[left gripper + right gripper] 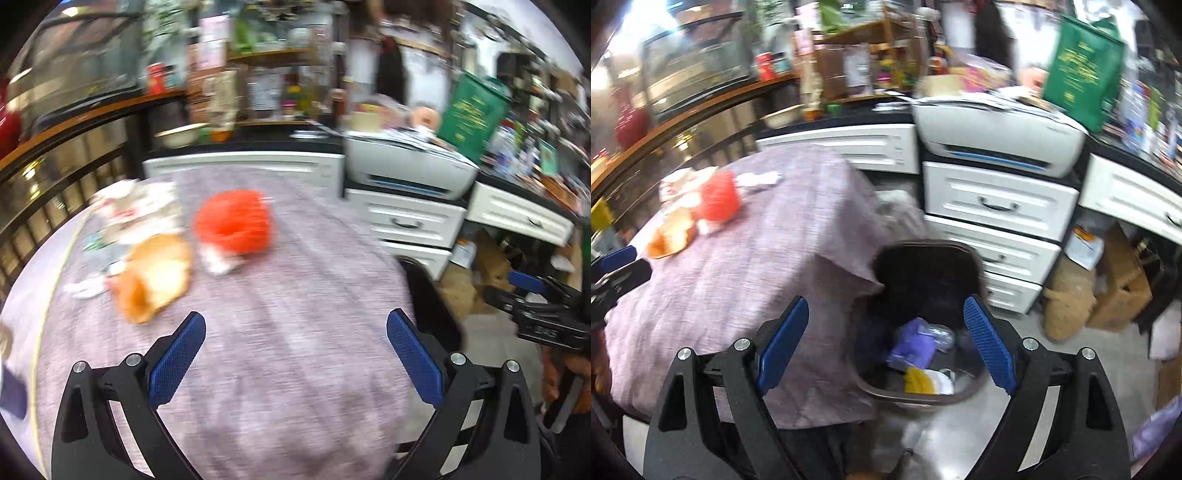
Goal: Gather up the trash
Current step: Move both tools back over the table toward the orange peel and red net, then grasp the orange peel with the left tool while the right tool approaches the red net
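Both claws gape wide, holding nothing. The left claw [295, 354] is nearer: the orange wrapper [157, 275] lies ahead-left on the desk [295, 266] (red lump beside). The right claw [886, 343] hovers above the bin [923, 397].

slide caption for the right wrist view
Open right tongs above a dark bin holding trash, beside the cloth-covered table.

White printer [997, 136] beside green bag [1082, 70].

Trash [159, 273] lies on the table [295, 295]; the bin [923, 398] stands at its right.
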### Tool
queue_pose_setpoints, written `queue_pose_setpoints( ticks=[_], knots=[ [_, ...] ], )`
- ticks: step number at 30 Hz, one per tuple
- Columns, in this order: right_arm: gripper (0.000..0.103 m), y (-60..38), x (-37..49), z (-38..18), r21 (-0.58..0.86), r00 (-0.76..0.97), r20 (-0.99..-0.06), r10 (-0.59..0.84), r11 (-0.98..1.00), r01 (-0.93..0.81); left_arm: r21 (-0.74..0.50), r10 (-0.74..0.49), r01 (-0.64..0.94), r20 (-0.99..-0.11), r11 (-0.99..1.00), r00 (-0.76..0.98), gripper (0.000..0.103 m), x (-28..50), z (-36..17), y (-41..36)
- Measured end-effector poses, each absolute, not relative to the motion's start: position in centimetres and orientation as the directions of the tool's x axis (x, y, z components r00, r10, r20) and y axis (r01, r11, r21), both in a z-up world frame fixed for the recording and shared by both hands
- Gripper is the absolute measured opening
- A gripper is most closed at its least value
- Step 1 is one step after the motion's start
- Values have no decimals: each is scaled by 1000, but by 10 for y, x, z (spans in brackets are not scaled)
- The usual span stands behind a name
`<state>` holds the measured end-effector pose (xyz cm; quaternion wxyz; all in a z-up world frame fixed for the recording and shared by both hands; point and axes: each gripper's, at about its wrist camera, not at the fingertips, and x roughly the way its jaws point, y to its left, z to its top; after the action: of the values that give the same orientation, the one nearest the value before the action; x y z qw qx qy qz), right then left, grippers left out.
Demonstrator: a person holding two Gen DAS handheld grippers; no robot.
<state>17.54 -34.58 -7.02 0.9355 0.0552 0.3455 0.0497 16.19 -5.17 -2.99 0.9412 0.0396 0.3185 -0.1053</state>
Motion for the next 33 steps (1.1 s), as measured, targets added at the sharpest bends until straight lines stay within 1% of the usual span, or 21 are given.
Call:
queue_pose_setpoints(
  ticks=[5, 9, 15, 19, 23, 25, 27, 29, 32, 33],
  knots=[
    [85, -308, 187, -60, 152, 735, -641, 221, 975, -161, -20, -95, 104, -608, 994, 788, 97, 166, -25, 5],
    [85, -277, 193, -52, 135, 726, -636, 262, 964, -230, -37, -48, 32, -617, 999, 786, 97, 171, -26, 37],
    [85, -239, 200, -45, 119, 701, -641, 311, 943, -310, -57, -15, -27, -634, 998, 773, 97, 179, -32, 68],
    [85, -221, 203, -43, 103, 691, -645, 326, 933, -344, -74, -3, -62, -664, 995, 748, 97, 189, -39, 83],
    [85, -213, 204, -44, 103, 681, -649, 339, 926, -363, -95, 1, -88, -675, 992, 738, 97, 198, -46, 98],
    [85, -211, 205, -46, 100, 676, -654, 339, 925, -367, -122, -18, -87, -672, 989, 740, 95, 201, -46, 102],
    [85, -211, 205, -48, 100, 670, -661, 337, 925, -367, -134, -28, -86, -678, 987, 735, 87, 207, -45, 102],
    [85, -212, 207, -50, 105, 667, -665, 336, 926, -362, -155, -52, -75, -682, 985, 729, 82, 213, -44, 101],
    [85, -213, 210, -51, 107, 667, -667, 332, 929, -355, -191, -93, -58, -695, 980, 713, 79, 224, -46, 97],
    [85, -213, 210, -52, 108, 667, -668, 331, 929, -353, -187, -94, -56, -703, 981, 705, 75, 229, -49, 95]
  ],
)
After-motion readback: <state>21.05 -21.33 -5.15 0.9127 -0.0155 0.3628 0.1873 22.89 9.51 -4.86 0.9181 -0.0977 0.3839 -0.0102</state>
